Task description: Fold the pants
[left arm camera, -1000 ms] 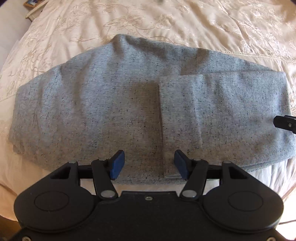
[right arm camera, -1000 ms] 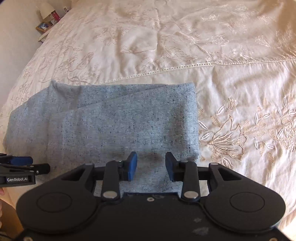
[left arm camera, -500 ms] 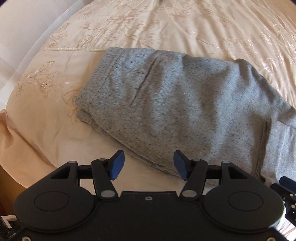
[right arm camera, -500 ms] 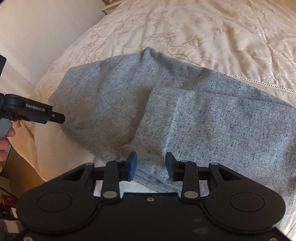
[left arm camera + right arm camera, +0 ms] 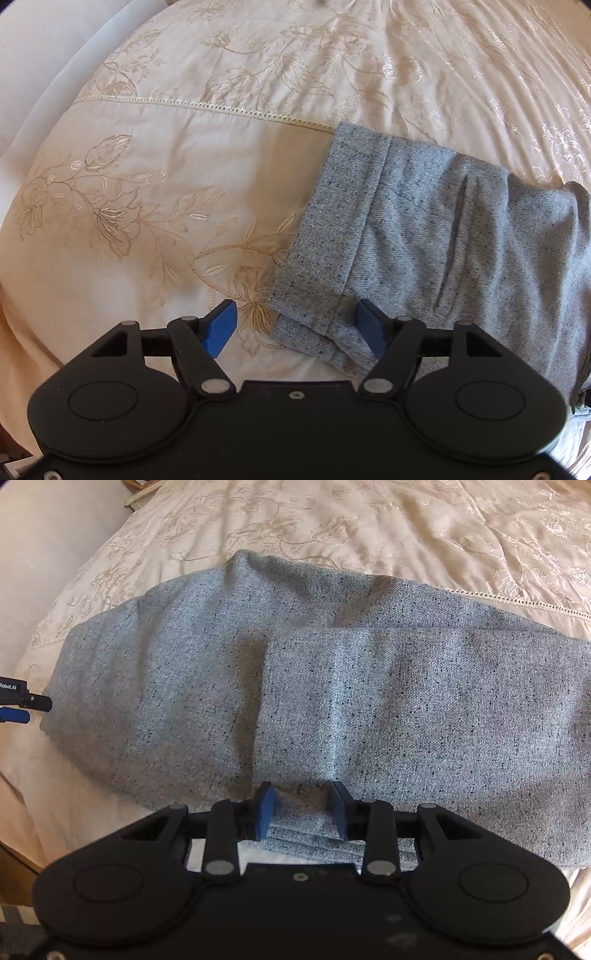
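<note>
The grey speckled folded pants (image 5: 461,240) run past the left wrist view's right edge. The black left claw (image 5: 14,703) is cropped at the right wrist view's left edge.

There is one pair of grey pants (image 5: 369,701) and one bed (image 5: 147,166) under an embroidered cover. Two hand-held grippers show: the right hand-held gripper (image 5: 301,808) at lower centre, the left hand-held gripper (image 5: 295,326) likewise. At the upper left edge of the right wrist view sits perhaps one small object, too cropped to identify.

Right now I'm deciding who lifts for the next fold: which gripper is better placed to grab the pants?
Probably the left gripper: its open jaws bracket the pants' near corner at the free end. The right gripper sits open mid-edge, over stacked layers.
</note>
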Tool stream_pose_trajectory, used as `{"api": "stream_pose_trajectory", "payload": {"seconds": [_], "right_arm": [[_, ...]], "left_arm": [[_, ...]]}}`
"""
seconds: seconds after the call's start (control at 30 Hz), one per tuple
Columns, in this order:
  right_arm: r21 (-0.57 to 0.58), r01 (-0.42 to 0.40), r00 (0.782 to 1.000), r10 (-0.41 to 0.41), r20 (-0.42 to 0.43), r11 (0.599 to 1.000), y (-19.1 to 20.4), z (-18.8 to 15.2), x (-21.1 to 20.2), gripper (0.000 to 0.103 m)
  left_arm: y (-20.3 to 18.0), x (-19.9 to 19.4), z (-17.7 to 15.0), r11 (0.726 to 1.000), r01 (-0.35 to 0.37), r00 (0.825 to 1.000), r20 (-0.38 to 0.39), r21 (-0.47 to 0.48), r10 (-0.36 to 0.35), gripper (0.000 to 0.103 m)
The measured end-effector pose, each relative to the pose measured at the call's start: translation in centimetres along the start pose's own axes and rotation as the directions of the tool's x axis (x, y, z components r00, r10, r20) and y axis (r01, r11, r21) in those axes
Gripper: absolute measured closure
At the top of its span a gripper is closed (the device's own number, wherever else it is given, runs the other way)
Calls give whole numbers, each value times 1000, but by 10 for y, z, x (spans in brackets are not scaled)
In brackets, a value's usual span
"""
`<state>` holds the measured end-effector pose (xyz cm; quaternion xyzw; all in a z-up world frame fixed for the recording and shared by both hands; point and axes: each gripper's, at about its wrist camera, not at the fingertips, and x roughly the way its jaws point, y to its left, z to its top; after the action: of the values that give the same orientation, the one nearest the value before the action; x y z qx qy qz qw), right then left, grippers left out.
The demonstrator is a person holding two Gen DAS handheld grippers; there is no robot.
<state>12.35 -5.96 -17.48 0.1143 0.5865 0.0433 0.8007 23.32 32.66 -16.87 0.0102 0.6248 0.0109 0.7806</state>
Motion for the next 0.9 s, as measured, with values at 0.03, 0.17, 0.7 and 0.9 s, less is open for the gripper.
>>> {"api": "stream_pose_trajectory", "payload": {"seconds": [0.03, 0.17, 0.7, 0.9], "right_arm": [[2, 12, 1000, -12, -1, 1000, 3, 1, 1, 66], [5, 56, 998, -56, -6, 998, 8, 7, 4, 65], [28, 119, 993, -119, 20, 993, 17, 0, -4, 65], [34, 119, 982, -122, 141, 992, 26, -2, -24, 66]], "left_arm": [[5, 8, 2, 1000, 20, 1000, -22, -10, -20, 22], [25, 27, -2, 989, 108, 991, -62, -101, -115, 16], [15, 27, 3, 942, 304, 953, 58, -141, -298, 42], [-4, 6, 11, 970, 242, 967, 73, 20, -243, 80]]}}
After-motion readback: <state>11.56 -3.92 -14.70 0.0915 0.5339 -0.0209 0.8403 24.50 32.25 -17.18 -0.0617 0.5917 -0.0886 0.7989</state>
